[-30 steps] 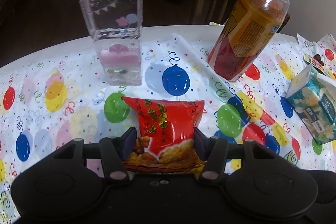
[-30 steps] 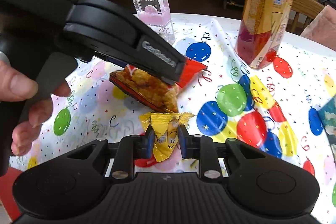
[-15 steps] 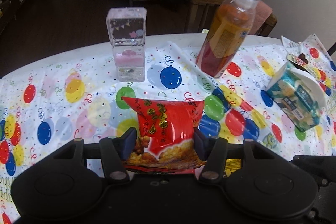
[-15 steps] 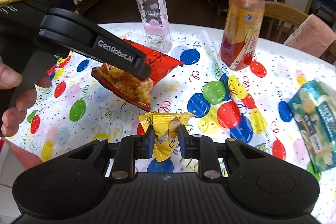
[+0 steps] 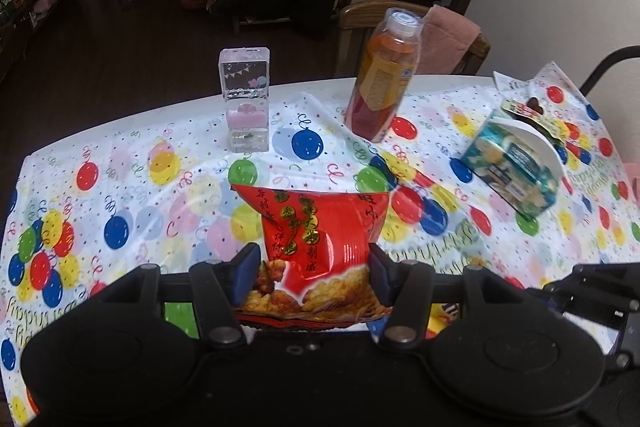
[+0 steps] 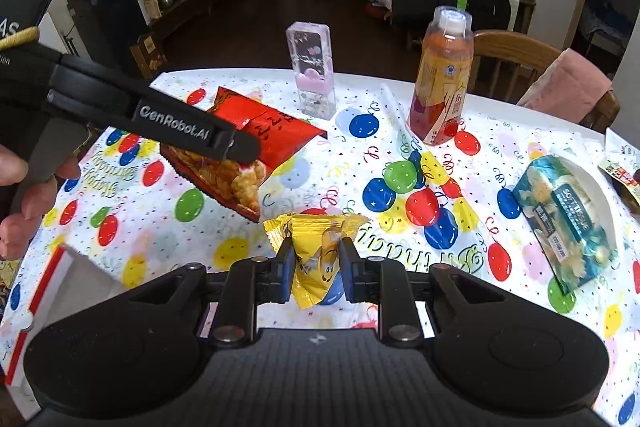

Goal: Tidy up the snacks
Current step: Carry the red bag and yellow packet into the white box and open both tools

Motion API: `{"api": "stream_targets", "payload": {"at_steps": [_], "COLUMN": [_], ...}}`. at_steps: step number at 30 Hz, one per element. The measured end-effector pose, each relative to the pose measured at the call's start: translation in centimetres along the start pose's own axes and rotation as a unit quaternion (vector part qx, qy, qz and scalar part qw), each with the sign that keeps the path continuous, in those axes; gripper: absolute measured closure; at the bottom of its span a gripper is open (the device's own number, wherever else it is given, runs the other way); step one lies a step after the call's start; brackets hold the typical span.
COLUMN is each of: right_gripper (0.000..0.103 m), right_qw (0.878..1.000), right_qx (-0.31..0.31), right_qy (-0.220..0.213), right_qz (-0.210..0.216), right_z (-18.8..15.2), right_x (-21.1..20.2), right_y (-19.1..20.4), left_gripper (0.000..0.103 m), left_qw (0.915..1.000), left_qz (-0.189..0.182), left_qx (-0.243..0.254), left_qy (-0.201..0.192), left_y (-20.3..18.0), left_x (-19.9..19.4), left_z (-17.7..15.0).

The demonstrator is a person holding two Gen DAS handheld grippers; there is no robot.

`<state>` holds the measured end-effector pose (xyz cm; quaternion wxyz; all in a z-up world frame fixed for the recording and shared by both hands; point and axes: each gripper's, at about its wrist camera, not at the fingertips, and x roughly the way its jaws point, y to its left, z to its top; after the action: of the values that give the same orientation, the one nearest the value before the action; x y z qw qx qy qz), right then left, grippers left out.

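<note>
A red snack bag [image 5: 316, 251] with a picture of fried crackers hangs above the balloon-print tablecloth [image 5: 132, 195], held by my left gripper [image 5: 312, 277], which is shut on its lower part. In the right wrist view that same red snack bag [image 6: 248, 147] floats at the left, clamped by the left gripper [image 6: 240, 147], with a hand behind it. My right gripper [image 6: 314, 261] is shut on a small yellow candy packet [image 6: 316, 259] with a cartoon face, lifted off the cloth.
An orange drink bottle [image 6: 442, 75] and a clear pink-based box [image 6: 310, 67] stand at the back. A teal tissue pack [image 6: 568, 219] lies at the right, a small wrapper [image 5: 528, 109] beyond it. A red-edged white box [image 6: 52, 287] sits at the lower left. Wooden chairs stand behind the table.
Both grippers have risen and pulled back from the table with their snacks still held. The bottle and clear box look smaller and farther off; the red-edged box has come into view.
</note>
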<state>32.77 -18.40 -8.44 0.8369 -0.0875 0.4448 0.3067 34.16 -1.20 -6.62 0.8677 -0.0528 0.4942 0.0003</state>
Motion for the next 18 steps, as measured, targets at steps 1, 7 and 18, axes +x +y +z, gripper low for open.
{"api": "stream_targets", "payload": {"at_steps": [1, 7, 18], "right_gripper": [0.08, 0.08, 0.08], "right_qw": [1.0, 1.0, 1.0], "right_qx": [0.001, -0.001, 0.005], "right_qy": [-0.001, -0.005, -0.006], "right_qz": [0.001, 0.002, 0.008], "right_z": [-0.2, -1.3, -3.7], "right_x": [-0.5, -3.1, -6.3], "right_y": [0.2, 2.0, 4.7], "left_gripper": [0.048, 0.048, 0.048], "left_qw": [1.0, 0.9999, 0.9994], "left_qz": [-0.002, -0.009, -0.032], "left_qx": [0.001, 0.011, 0.013], "left_qy": [-0.001, -0.005, -0.002], "left_y": [0.1, 0.2, 1.2], "left_x": [-0.5, -3.2, -7.2], "left_z": [-0.3, -2.5, -7.0]}}
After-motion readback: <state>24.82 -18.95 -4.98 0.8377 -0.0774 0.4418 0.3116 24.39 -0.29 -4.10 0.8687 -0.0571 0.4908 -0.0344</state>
